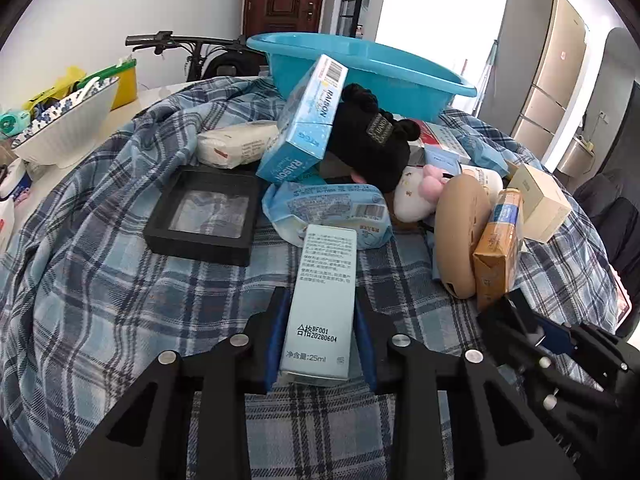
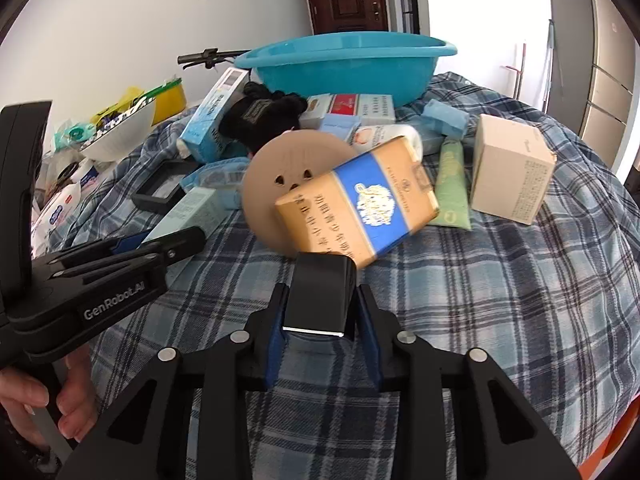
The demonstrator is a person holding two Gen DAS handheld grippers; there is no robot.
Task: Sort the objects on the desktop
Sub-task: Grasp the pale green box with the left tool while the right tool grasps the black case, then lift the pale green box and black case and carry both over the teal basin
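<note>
- We see the left gripper (image 1: 320, 320) clenched on a pale blue carton (image 1: 322, 308) at lower centre; its long axis runs up the frame, straight toward the teal basin (image 1: 384, 74) at upper centre
- Our right gripper (image 2: 320, 316) grasps a small black box (image 2: 320, 296) at lower centre; the basin (image 2: 348, 68) lies upward beyond the pile, so we judge both hands about equally placed

pale box (image 1: 320, 300): "25ml" | blue box (image 1: 304, 120): "RAISON" | left tongs (image 2: 132, 246): "GenRobot.AI"
</note>
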